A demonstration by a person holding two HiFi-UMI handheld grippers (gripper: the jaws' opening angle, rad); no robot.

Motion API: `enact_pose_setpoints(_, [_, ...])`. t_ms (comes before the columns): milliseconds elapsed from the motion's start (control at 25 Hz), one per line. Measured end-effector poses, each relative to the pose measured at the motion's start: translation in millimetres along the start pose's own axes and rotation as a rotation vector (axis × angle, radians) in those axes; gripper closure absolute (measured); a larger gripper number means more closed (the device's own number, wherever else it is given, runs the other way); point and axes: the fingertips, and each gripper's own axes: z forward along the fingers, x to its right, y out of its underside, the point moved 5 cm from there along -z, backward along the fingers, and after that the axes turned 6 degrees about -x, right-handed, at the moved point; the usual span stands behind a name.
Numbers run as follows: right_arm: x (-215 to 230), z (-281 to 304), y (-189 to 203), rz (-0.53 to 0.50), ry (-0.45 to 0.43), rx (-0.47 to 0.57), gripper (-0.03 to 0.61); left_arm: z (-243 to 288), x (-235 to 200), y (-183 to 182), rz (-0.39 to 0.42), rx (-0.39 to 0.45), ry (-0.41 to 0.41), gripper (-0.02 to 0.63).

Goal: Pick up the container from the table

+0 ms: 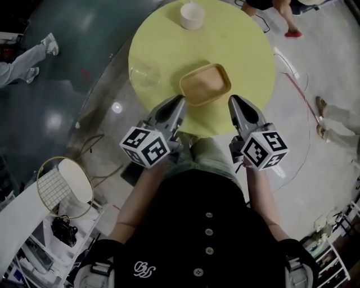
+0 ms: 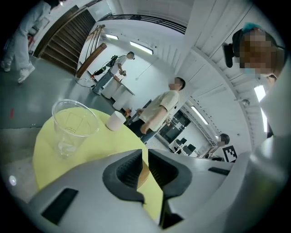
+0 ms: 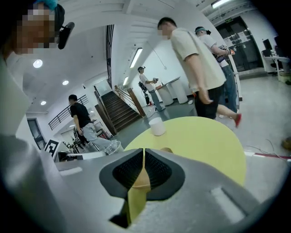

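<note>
The container (image 1: 205,84) is a shallow tan rectangular tray lying on the near half of the round yellow table (image 1: 242,50). My left gripper (image 1: 180,101) hovers just short of its near left corner, jaws shut and empty. My right gripper (image 1: 232,102) hangs off its near right corner, over the table's front edge, also shut with nothing in it. In the left gripper view only a tan sliver of the container (image 2: 143,174) shows behind the closed left gripper (image 2: 144,157). In the right gripper view a piece of the container (image 3: 140,180) shows behind the closed right gripper (image 3: 143,154).
A clear plastic cup (image 1: 145,74) stands on the table left of the container, and a white cup (image 1: 192,16) sits at the far edge. Several people stand beyond the table (image 3: 200,63). A red cable (image 1: 298,90) runs over the floor at right; a wire-framed stand (image 1: 63,185) is at left.
</note>
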Motion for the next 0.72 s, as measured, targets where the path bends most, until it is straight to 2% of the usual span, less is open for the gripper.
enact_pose_setpoints(360, [20.5,8.0,1.5,0.004,0.023,-0.059,0.57,14.4,-11.8,14.6,-0.047,-0.07,-0.02,0.581])
enact_pose_setpoints(640, [34.7,22.3,6.1,0.005,0.022,-0.115,0.495,25.7,-26.1,24.5,-0.083,-0.109,-0.061,0.58])
enact_pose_setpoints(720, [40.1,24.7,9.4,0.012,0.025,-0.133,0.469,27.7,-31.8,29.8,-0.099,-0.132,-0.073,0.553])
